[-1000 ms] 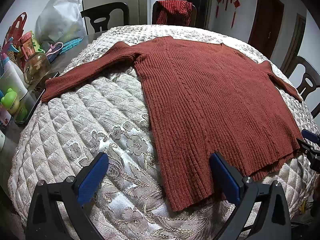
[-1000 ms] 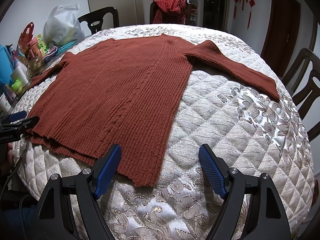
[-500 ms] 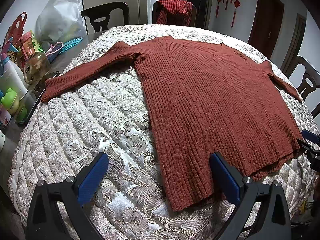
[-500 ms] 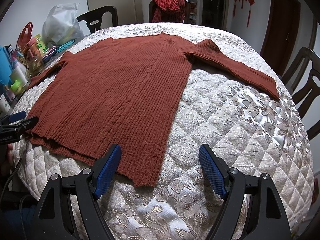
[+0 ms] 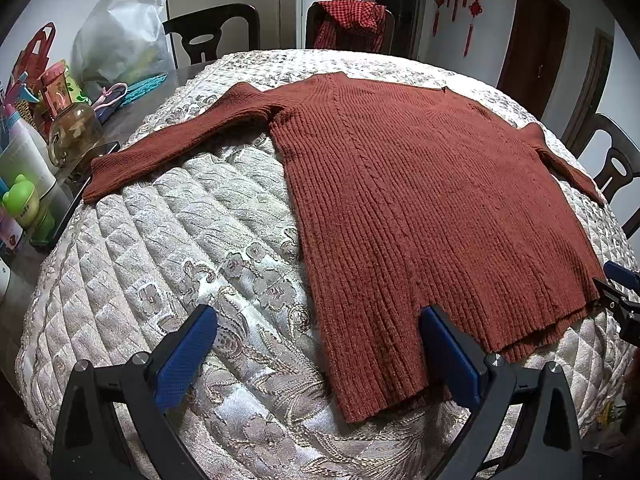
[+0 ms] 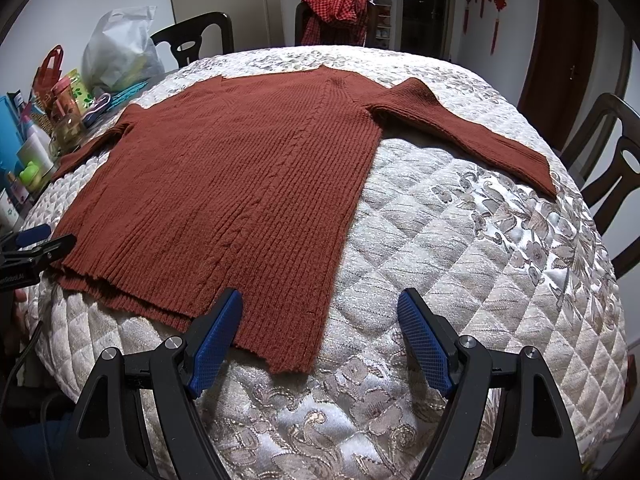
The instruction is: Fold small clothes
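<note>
Dark chairs [image 5: 212, 36] ring the quilted table [image 5: 160, 248].

Both grippers are held low and level, pointing forward side by side. The left gripper [image 5: 318, 350] has its jaws spread wide, the blue pads [image 5: 186, 356] angled outward on black arms, nothing between them. The right gripper [image 6: 320, 338] is in the same stance: jaws parted wide, textured blue pads [image 6: 426, 344] facing each other across an empty gap. Each shows at the edge of the other's view; the right gripper's tip [image 5: 618, 292] appears at the far right of the left camera, and the left gripper's tip [image 6: 32, 248] at the far left of the right camera. A bit of the person's hand [image 6: 18, 296] shows just below that left tip, too cropped to read its grip.
</note>
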